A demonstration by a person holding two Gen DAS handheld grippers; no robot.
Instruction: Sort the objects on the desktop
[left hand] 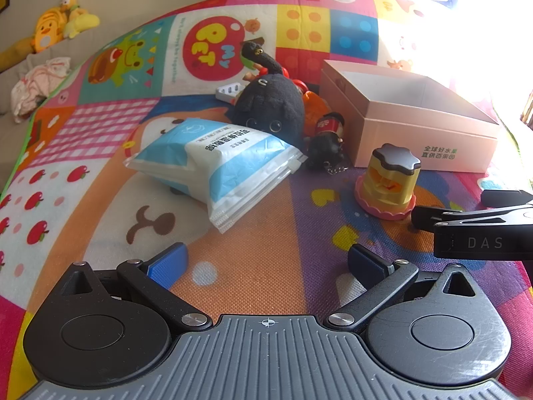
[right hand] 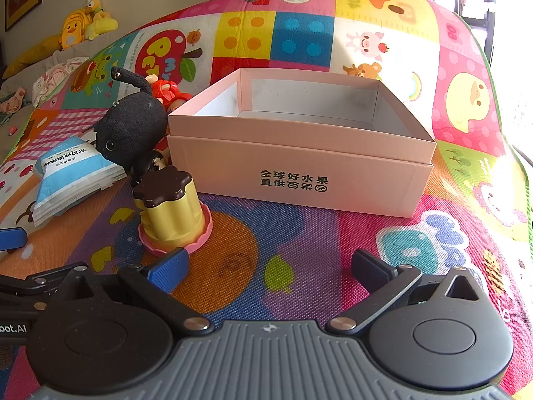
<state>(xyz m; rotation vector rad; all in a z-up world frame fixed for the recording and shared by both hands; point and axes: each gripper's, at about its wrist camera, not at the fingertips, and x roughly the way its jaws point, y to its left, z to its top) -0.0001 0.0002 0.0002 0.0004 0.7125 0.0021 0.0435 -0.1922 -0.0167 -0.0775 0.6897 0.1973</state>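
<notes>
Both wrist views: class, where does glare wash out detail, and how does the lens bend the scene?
Left wrist view: sunlight bleaches the upper right, past the pink box, erasing the play mat pattern there. Right wrist view: glare only at the far right edge; the box interior stays readable. Both views: fisheye curves the mat's far edge into an arch.

Bare play mat (right hand: 266,260) lies open directly ahead of the right gripper (right hand: 269,266), its jaws wide and empty, up to the front wall of the pink box (right hand: 299,180). The box interior is open from above and appears empty. To the left of that lane stands the yellow pudding toy (right hand: 170,213), just beside the gripper's left finger. Ahead of the left gripper (left hand: 266,266), also wide open, a clear strip runs to the blue-white packet (left hand: 216,163). Behind it the black plush cat (left hand: 269,106) and small figures crowd against the box's left wall; gaps there are likely too tight, though the view is poor.
</notes>
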